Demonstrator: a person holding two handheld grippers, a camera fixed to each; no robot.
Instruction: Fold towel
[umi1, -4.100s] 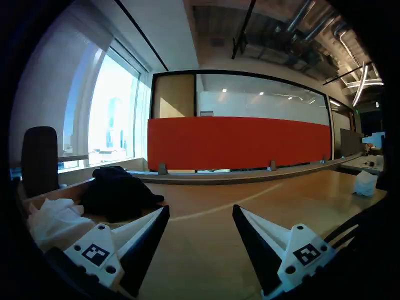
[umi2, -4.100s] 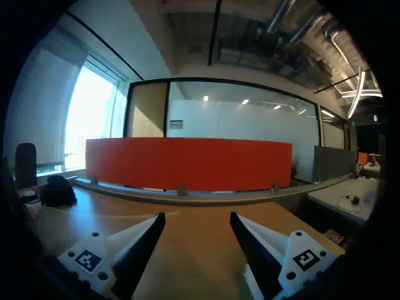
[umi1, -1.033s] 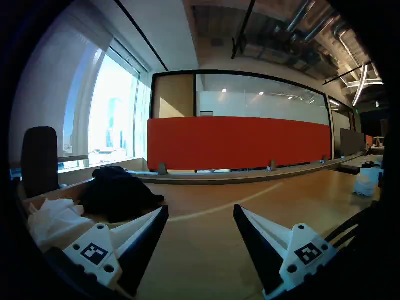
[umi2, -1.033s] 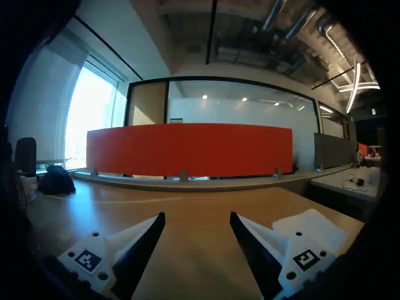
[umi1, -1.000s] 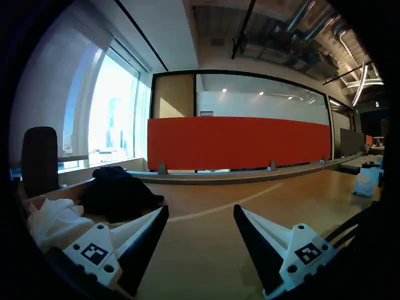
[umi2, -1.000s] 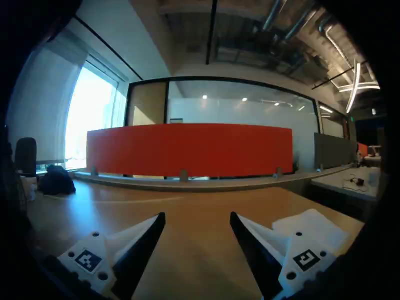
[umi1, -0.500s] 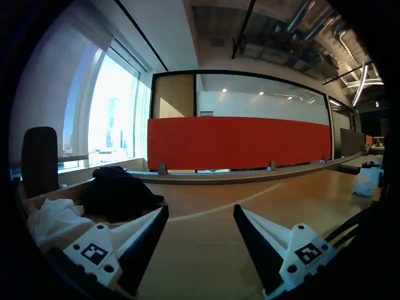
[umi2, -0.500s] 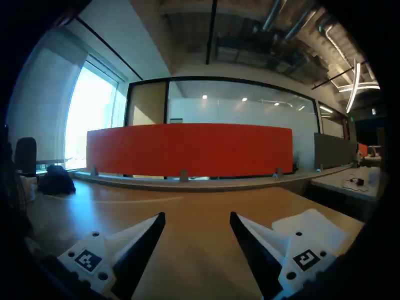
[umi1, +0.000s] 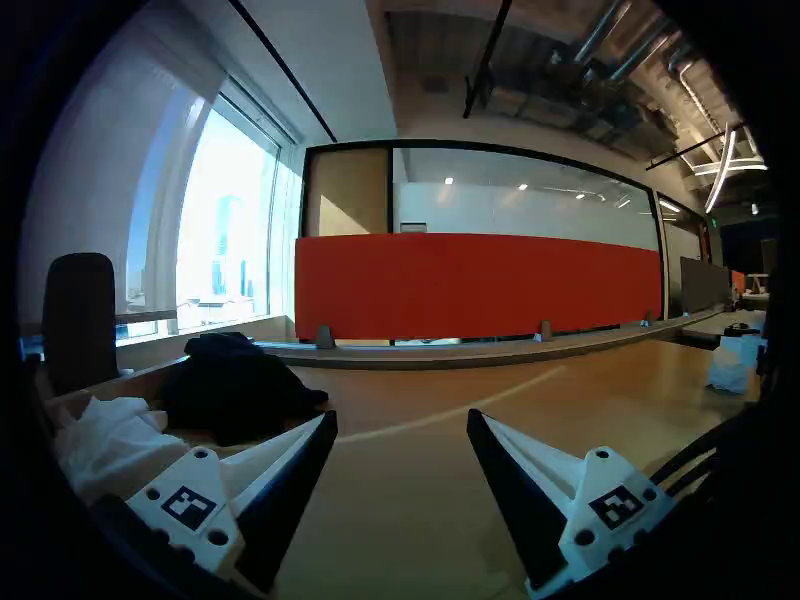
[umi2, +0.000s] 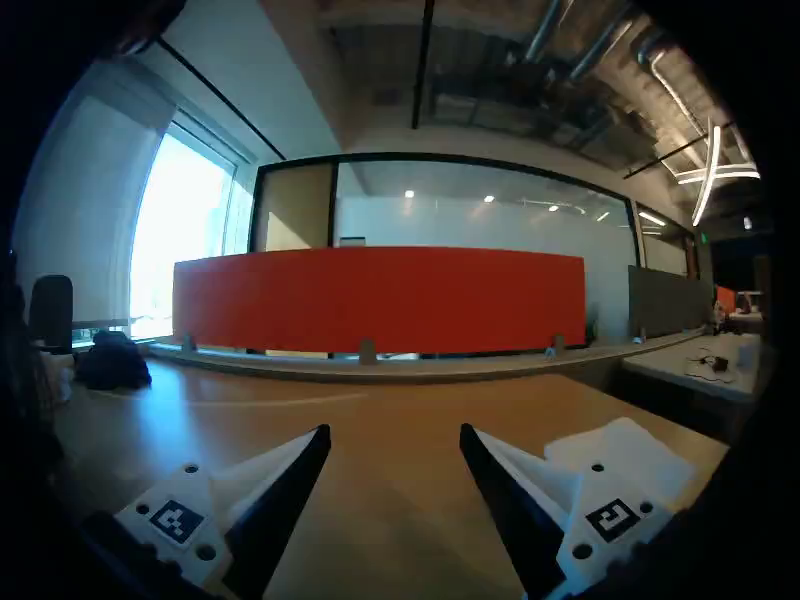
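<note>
Left gripper view: the left gripper (umi1: 400, 414) is held level and low over the wooden worktop (umi1: 420, 480), pointing at the red partition (umi1: 475, 285). Its fingers (umi1: 290, 470) are spread wide with bare worktop between them. A crumpled cloth (umi1: 105, 440), white, lies at lower left just behind the left-hand finger, with a black garment (umi1: 235, 385) heaped beside it.

Right gripper view: the right gripper (umi2: 394, 428) has the same level, low pose, facing the partition (umi2: 380, 300), fingers (umi2: 280, 480) parted and holding nothing. The towel (umi2: 635, 450), white and lying flat on the worktop (umi2: 390, 500), is at lower right, partly hidden by the right-hand finger; whether they touch cannot be told. The garment (umi2: 112, 362) is at far left.
</note>
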